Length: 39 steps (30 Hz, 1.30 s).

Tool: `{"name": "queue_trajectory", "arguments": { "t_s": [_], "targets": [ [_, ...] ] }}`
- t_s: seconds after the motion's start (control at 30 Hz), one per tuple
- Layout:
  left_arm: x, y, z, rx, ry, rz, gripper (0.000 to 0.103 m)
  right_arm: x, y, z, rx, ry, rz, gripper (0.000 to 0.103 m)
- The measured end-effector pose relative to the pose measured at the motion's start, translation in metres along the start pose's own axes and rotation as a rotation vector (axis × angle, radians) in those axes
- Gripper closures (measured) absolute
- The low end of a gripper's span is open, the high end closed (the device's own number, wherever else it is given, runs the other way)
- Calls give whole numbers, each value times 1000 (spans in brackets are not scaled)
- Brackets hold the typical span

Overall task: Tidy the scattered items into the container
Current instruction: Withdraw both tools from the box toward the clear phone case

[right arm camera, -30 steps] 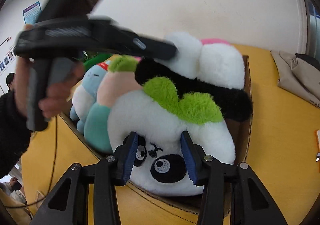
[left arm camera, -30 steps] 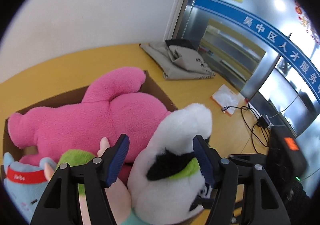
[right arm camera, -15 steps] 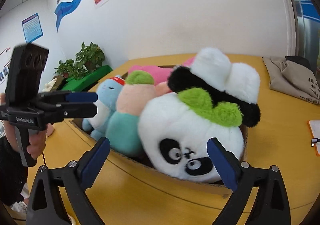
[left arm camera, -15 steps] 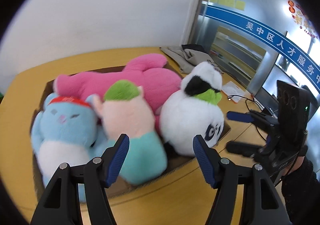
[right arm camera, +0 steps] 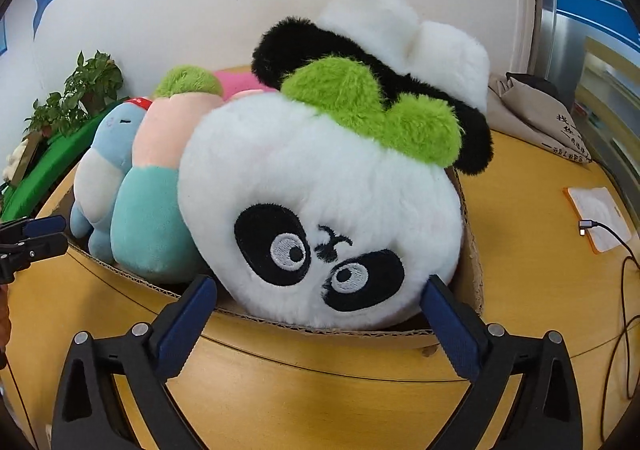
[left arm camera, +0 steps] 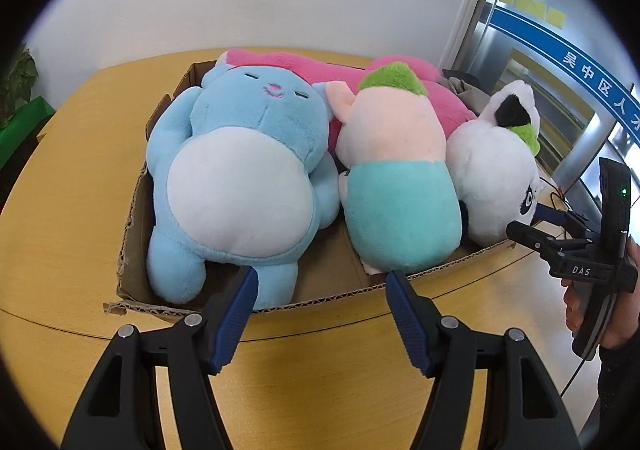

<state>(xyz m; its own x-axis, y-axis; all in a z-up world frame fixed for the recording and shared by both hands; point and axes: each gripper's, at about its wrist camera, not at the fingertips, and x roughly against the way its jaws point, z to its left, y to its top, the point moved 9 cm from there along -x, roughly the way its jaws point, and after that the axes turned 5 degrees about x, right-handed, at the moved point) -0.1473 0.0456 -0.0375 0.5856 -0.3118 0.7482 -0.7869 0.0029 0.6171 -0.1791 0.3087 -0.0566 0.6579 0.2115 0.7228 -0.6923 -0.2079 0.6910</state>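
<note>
Yellow wooden table [left arm camera: 80,177] standing before a white wall, with glass doors running along one side. Cardboard box [left arm camera: 132,209] sitting on the table and serving as the landmark for all entries. Beyond the box: folded beige cloth [right arm camera: 540,109]. Beside the box, on its panda end: white pad with orange edge [right arm camera: 598,217], a cable plugging into it. Off the box's opposite end: potted green plant [right arm camera: 80,93]. Contents of the box, lying side by side and filling it: blue plush [left arm camera: 240,177] at one end, pink-and-teal plush with green tuft [left arm camera: 396,177] in the middle, panda plush [right arm camera: 320,209] at the other end with its face hanging over the rim, and pink plush [left arm camera: 304,61] lying behind them along the far wall. Left gripper [left arm camera: 320,282] hovering just outside the box's near wall, fingers spread wide, holding nothing. Right gripper [right arm camera: 320,290] hovering at the panda end, fingers spread wide on either side of the panda's face, gripping nothing.
</note>
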Motion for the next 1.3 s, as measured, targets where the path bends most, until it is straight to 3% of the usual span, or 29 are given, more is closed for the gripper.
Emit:
{"name": "queue_trajectory", "arguments": {
  "t_s": [0.23, 0.53, 0.77, 0.87, 0.9, 1.07, 1.3],
  "targets": [
    [12, -16, 6, 13, -31, -26, 38, 18, -16, 10, 2, -20, -33, 1],
    [24, -24, 7, -15, -4, -37, 37, 29, -19, 17, -2, -67, 15, 1],
    [64, -17, 6, 20, 86, -166, 37, 73, -21, 25, -23, -74, -61, 0],
    [83, -19, -5, 23, 80, -210, 24, 93, -21, 36, -2, -78, -94, 0],
    [89, -22, -9, 21, 90, -225, 24, 98, -21, 40, 8, -75, -99, 0],
    [108, -53, -26, -36, 115, -203, 24, 108, -49, 82, 90, 45, -50, 0],
    [101, -138, -10, -3, 141, -13, 24, 87, -139, 154, 224, 250, 134, 1]
  ]
}}
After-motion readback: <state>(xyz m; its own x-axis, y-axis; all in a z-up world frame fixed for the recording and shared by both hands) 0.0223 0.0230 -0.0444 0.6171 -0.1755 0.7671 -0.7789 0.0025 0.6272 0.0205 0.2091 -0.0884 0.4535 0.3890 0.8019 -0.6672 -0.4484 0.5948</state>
